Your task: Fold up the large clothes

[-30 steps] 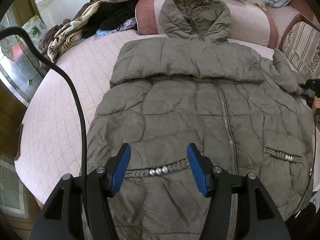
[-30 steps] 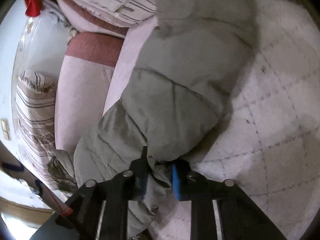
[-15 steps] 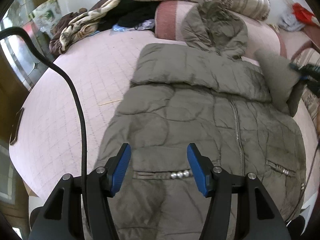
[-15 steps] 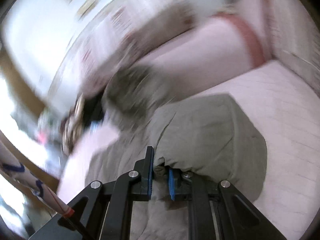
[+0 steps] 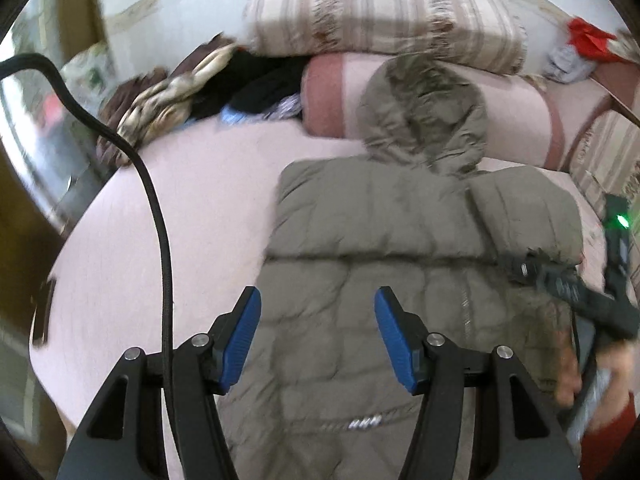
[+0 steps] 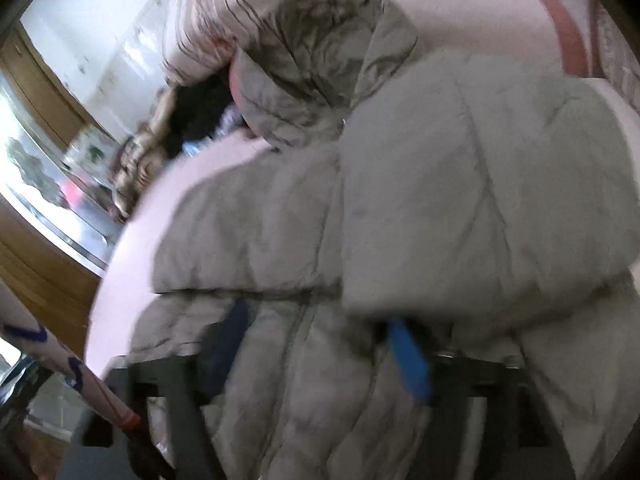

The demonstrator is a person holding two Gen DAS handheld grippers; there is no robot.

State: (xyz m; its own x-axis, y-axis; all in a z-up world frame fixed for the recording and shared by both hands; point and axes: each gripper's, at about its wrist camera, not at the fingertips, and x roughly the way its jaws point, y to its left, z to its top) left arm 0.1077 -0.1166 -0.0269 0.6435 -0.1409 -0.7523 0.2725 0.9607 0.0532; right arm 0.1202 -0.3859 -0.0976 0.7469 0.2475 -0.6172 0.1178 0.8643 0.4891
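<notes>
An olive hooded puffer coat (image 5: pixel 360 248) lies front up on the pink bed (image 5: pixel 180 208), with its hood (image 5: pixel 424 120) against the bolster. My left gripper (image 5: pixel 318 336) hovers open above the coat's lower front with nothing between its blue pads. The coat's right sleeve (image 6: pixel 480 200) lies folded across the chest. My right gripper (image 6: pixel 316 340) sits at the sleeve's cuff, blurred, and its jaws are opening. The cuff rests over the right pad (image 6: pixel 408 360) and is not pinched. From the left wrist view the right gripper (image 5: pixel 532 270) shows at the coat's right edge.
A pink bolster (image 5: pixel 332 96) and a striped pillow (image 5: pixel 380 12) line the head of the bed. A heap of clothes (image 5: pixel 192 88) sits at the back left, and a red cloth (image 5: pixel 588 40) at the back right. A black cable (image 5: pixel 160 240) hangs on the left. A person's hand (image 5: pixel 576 376) holds the right gripper.
The right gripper swung the sleeve from the bed's side across the coat's chest, then its jaws spread off the cuff. The left gripper rose a little and stayed open.
</notes>
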